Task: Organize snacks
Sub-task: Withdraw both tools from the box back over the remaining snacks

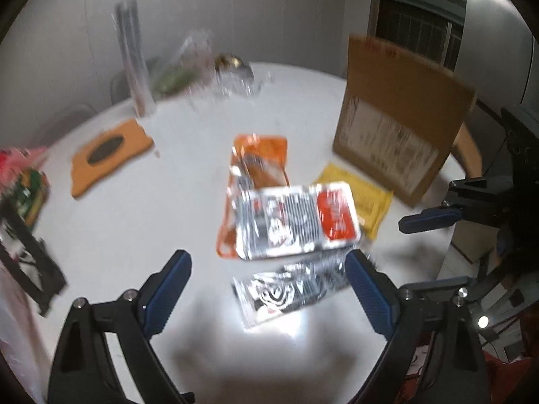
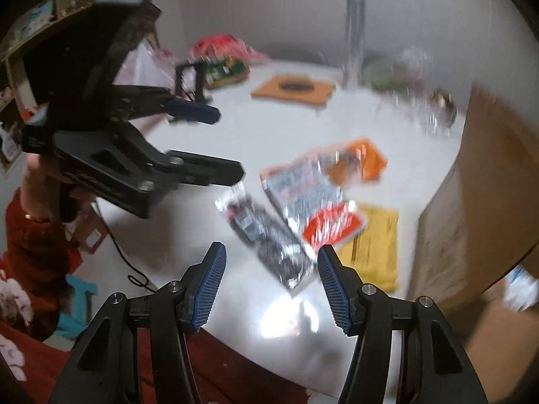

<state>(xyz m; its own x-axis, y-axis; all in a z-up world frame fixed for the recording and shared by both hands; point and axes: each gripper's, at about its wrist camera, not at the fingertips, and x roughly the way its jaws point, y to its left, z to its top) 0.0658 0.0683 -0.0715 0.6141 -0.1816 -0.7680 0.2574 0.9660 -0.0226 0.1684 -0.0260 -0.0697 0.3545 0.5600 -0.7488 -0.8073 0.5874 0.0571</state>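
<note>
Honestly, both claws, left claw (image 1: 267, 289) and right claw (image 2: 269, 284), are held apart; the slick foil packet (image 1: 289, 289) could easily be pushed along the surface (image 1: 134, 229) instead of gripped.

The white round table (image 1: 141, 208) carries a silver foil packet (image 1: 296, 222) printed in black and white with a red panel at its 3 o'clock end. An orange packet (image 1: 259, 155) is seen at its 12 o'clock, a plain yellow packet (image 1: 367, 202) at 3 o'clock, and a silver and black packet (image 1: 286, 296) at 6 o'clock. A brown cardboard box (image 1: 397, 124) with a white printed label is seen at 2 o'clock. An orange mat (image 1: 107, 155) with a dark oval centre lies at 10 o'clock. Blue ribbed pads (image 2: 210, 286) are borne on black gripper arms.
</note>
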